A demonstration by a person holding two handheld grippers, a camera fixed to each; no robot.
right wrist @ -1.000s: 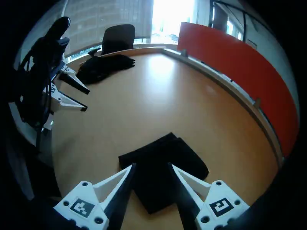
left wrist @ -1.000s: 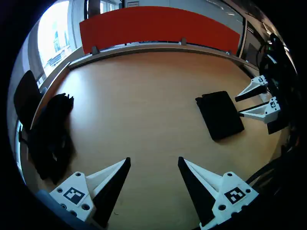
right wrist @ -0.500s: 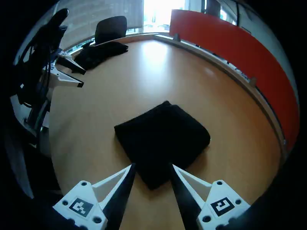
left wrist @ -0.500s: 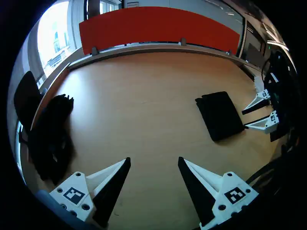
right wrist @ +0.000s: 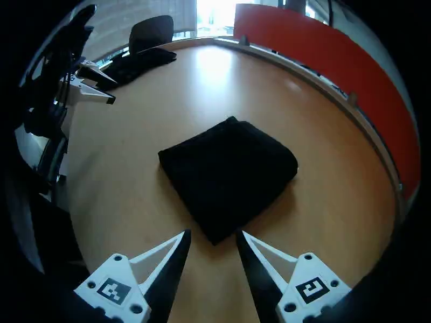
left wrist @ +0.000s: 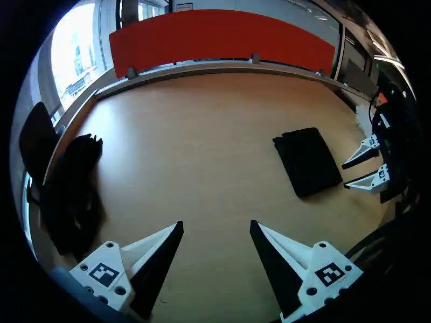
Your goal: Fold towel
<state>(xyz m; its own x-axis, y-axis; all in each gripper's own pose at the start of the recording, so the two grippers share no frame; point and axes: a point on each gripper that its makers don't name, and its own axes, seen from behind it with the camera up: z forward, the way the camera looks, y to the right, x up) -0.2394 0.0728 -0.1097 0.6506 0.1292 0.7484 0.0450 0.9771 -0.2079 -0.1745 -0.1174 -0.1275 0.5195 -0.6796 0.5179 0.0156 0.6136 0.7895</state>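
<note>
A black towel point(left wrist: 308, 160) lies folded into a thick rectangle on the wooden table point(left wrist: 204, 129), to the right in the left gripper view. My left gripper point(left wrist: 215, 226) hovers open over bare wood, far from the towel, with nothing between its fingers. My right gripper point(left wrist: 347, 176) sits just past the towel's right edge, fingers apart. In the right gripper view the towel point(right wrist: 229, 172) spreads ahead of my right gripper point(right wrist: 213, 237), its near corner just in front of the open fingertips. The left gripper point(right wrist: 112, 92) shows far off at the upper left.
A heap of black cloth point(left wrist: 75, 183) lies at the table's left end beside a black chair point(left wrist: 35, 134). A red divider panel point(left wrist: 221, 35) runs along the table's far edge. A person's dark sleeve point(left wrist: 396, 140) holds the right gripper.
My right gripper has drawn back off the towel: its fingers straddled the towel's edge before, and now the whole towel lies ahead of the tips. The left gripper has stayed still.
</note>
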